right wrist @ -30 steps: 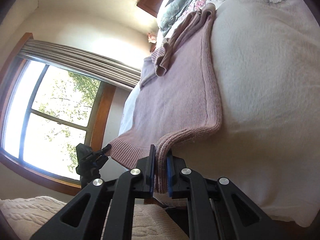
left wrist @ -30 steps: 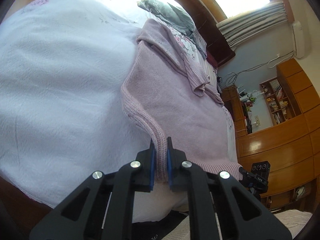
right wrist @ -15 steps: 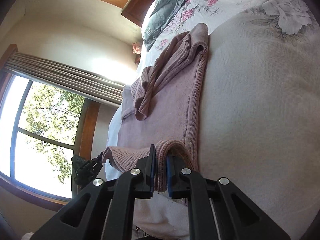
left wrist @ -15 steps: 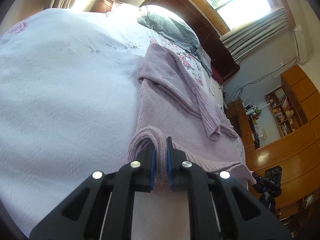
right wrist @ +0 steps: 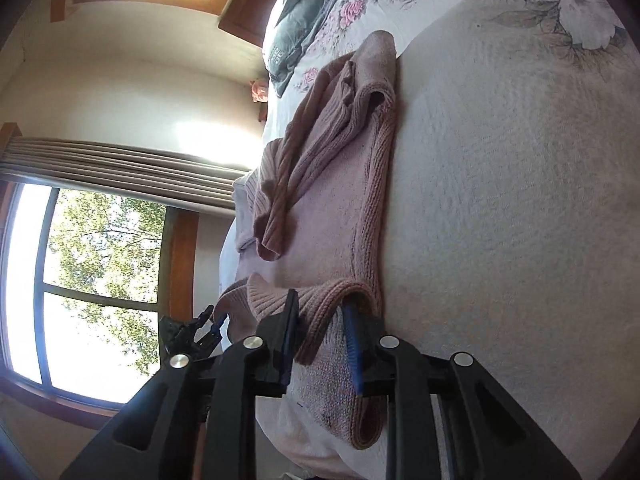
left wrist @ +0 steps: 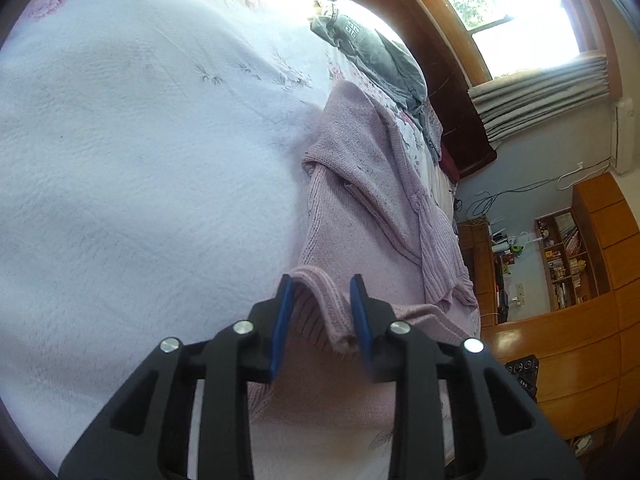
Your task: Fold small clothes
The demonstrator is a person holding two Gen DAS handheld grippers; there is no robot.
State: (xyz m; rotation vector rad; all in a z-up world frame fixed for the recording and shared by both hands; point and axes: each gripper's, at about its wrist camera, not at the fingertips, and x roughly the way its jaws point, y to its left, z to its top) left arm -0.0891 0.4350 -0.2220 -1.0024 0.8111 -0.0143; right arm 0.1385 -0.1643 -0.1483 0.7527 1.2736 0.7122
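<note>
White quilted bed [left wrist: 140, 160] fills both views, with a window behind. On it lies the pink sweater [left wrist: 360, 232], long axis running from the bed's near edge toward the headboard, neck end far, sleeves crossed over the chest. The left gripper [left wrist: 322, 308] stands open, the raised hem corner loose between its jaws. The right gripper [right wrist: 320, 328] is likewise parted around the other hem corner. Judging by the slack rib, either corner may snag a pad on withdrawal and drag the fold askew.
</note>
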